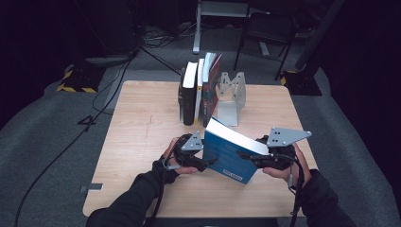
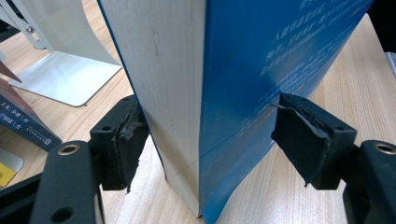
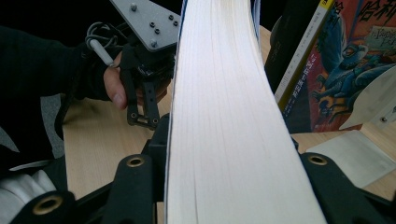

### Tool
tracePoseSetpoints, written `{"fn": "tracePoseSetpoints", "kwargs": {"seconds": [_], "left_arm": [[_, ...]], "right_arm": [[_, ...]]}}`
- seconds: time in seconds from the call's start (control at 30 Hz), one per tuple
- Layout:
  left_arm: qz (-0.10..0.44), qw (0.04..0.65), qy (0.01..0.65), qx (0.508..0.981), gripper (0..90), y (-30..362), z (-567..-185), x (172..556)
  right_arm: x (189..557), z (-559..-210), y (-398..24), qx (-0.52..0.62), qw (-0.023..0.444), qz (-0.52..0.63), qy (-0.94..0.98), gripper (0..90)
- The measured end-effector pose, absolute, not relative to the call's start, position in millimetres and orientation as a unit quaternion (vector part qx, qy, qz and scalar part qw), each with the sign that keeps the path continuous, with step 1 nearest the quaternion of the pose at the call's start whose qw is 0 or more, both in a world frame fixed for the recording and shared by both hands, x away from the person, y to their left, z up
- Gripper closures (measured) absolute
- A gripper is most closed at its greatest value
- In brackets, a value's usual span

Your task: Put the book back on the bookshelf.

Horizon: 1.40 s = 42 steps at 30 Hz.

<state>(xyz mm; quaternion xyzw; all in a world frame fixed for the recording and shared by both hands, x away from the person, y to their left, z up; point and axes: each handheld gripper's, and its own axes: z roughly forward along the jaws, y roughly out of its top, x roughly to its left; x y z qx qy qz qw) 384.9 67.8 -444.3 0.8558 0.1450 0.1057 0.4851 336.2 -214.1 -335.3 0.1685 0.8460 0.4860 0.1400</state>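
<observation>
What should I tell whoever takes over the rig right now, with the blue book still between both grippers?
Right gripper: shut on the blue book, jaws on both covers, page edge facing its camera.
Left gripper: astride the book's corner; its pads look about to touch, and a firm grip cannot be confirmed.
The book stands tilted on the table, near the front edge, its lower corner down.
Behind it, shelved books stand upright against a metal bookend.
Done: book picked up and raised on edge.
Left, probably: carry it back and stand it with the row, beside the bookend.
</observation>
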Motion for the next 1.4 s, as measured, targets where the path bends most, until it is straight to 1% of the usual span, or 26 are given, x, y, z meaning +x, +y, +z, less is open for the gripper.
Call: {"fn": "tracePoseSetpoints", "kwargs": {"seconds": [0.07,0.13,0.2,0.23,0.3,0.4,0.47,0.5,0.6,0.73,1.03,1.17,1.23,1.3,1.33,1.4], "left_arm": [[0.11,0.48,0.146,0.858,27.6,68.7,-444.4,383.9],[0.119,0.472,0.149,0.861,30.7,72.3,-444.5,381.8],[0.123,0.464,0.159,0.863,30.7,84.7,-445.3,378.2],[0.123,0.464,0.159,0.863,30.7,84.7,-445.3,378.2],[0.131,0.447,0.173,0.868,30.4,99.4,-447.6,374.0],[0.131,0.435,0.185,0.871,28.7,108.7,-450.4,371.0],[0.139,0.416,0.194,0.877,27.8,118.0,-454.4,366.6],[0.135,0.4,0.201,0.884,26.8,128.6,-459.7,362.1],[0.131,0.38,0.217,0.89,26.0,142.8,-468.0,356.5],[0.113,0.365,0.232,0.894,26.7,157.8,-476.5,349.5],[0.109,0.326,0.252,0.904,25.5,172.0,-488.7,341.4],[0.101,0.328,0.262,0.902,24.6,175.8,-490.6,345.3],[0.098,0.317,0.274,0.903,24.2,176.7,-494.7,348.2],[0.096,0.323,0.281,0.899,22.9,179.0,-495.8,349.4],[0.1,0.324,0.287,0.896,24.1,179.7,-496.0,349.4],[0.1,0.332,0.295,0.89,23.5,181.7,-497.7,350.0]], "right_arm": [[335.7,-335.5,-213.5,0.169,0.14,0.488,0.845,57.9],[334.0,-335.8,-213.0,0.17,0.143,0.488,0.844,58.8],[332.7,-336.1,-212.7,0.17,0.147,0.49,0.842,59.3],[332.4,-336.3,-212.7,0.17,0.149,0.49,0.842,59.4],[331.8,-336.6,-212.8,0.174,0.153,0.491,0.84,59.7],[331.6,-336.4,-212.7,0.176,0.154,0.49,0.84,59.9],[331.3,-336.0,-212.4,0.178,0.154,0.489,0.84,59.9],[330.8,-335.6,-212.1,0.18,0.157,0.486,0.841,60.0],[330.7,-335.4,-212.0,0.181,0.156,0.486,0.84,60.1],[331.0,-335.3,-212.2,0.186,0.157,0.485,0.84,60.1],[330.1,-335.0,-212.1,0.19,0.161,0.483,0.839,60.3],[329.2,-334.9,-211.7,0.192,0.164,0.483,0.838,60.4],[329.0,-335.0,-212.2,0.194,0.165,0.483,0.838,60.4],[329.2,-334.9,-213.7,0.199,0.164,0.483,0.837,60.4],[329.6,-334.4,-214.9,0.201,0.164,0.482,0.837,60.4],[329.6,-333.9,-216.7,0.202,0.166,0.481,0.837,60.4]]}}
